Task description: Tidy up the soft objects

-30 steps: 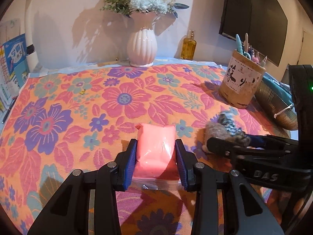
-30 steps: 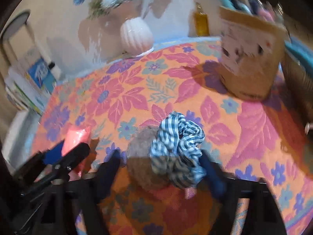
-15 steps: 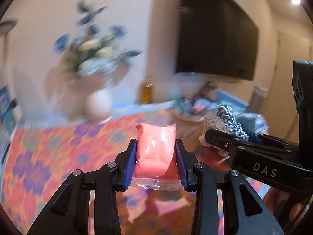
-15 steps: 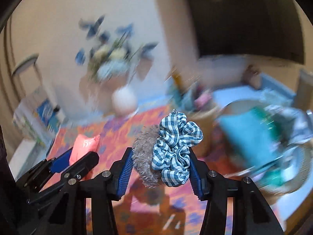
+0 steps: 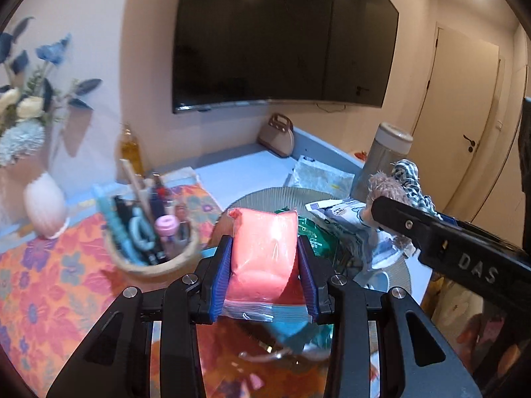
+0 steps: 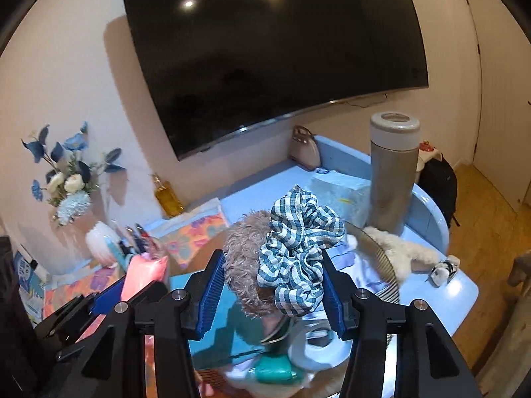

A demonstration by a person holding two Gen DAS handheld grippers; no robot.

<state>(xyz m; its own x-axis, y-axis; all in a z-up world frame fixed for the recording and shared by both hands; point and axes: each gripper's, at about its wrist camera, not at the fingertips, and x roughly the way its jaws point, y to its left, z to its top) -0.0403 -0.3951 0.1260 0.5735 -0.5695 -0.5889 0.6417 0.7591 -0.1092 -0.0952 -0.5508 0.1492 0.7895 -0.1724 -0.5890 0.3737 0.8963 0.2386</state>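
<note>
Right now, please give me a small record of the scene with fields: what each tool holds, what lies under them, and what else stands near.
left tool: shut on pink bag, a sealed clear pouch with pink filling
right tool: shut on checked scrunchie and fuzzy brown scrunchie, side by side
below tools: ribbed tray with packets and a white fluffy item
nearby: pen holder, grey flask, white vase
surface: floral cloth
</note>
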